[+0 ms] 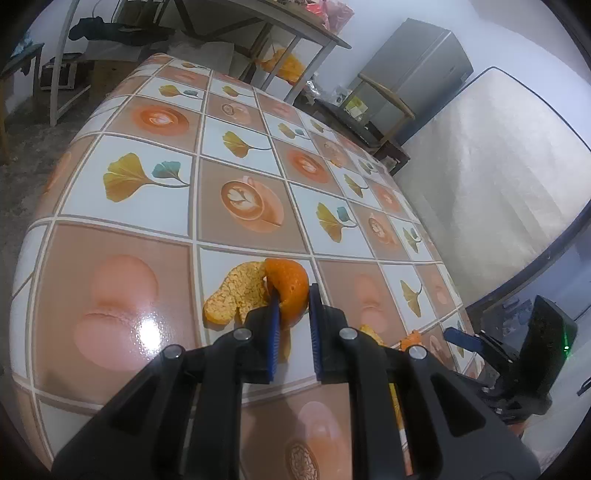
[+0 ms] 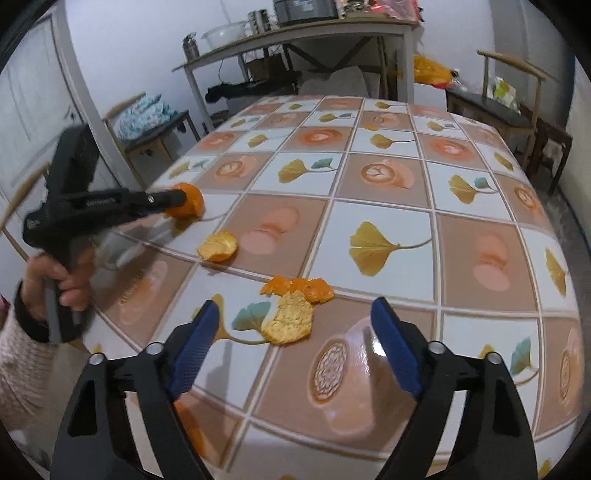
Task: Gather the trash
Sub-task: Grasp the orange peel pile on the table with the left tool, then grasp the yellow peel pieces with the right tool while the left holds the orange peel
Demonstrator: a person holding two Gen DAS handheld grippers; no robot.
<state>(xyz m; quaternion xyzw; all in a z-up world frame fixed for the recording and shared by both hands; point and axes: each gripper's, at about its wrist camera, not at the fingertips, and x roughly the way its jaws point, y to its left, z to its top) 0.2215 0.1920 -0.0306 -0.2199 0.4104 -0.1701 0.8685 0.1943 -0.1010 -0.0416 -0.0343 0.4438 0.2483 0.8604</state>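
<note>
My left gripper (image 1: 293, 295) is shut on a curled orange peel (image 1: 290, 284), its pale inner side spreading left on the table; it also shows in the right wrist view (image 2: 188, 203), held by the left gripper (image 2: 177, 197). My right gripper (image 2: 291, 325) is open and empty, just short of a flat peel piece (image 2: 290, 321) with orange bits (image 2: 299, 288) behind it. Another peel (image 2: 218, 246) lies between the two. The right gripper shows in the left wrist view (image 1: 461, 338).
The table (image 2: 388, 236) has a glossy tile-pattern cloth with leaves and coffee cups. Small peel scraps (image 1: 408, 339) lie near its edge. Chairs (image 2: 509, 114) stand around it, a side table (image 2: 295, 33) behind, a mattress (image 1: 498, 166) to the right.
</note>
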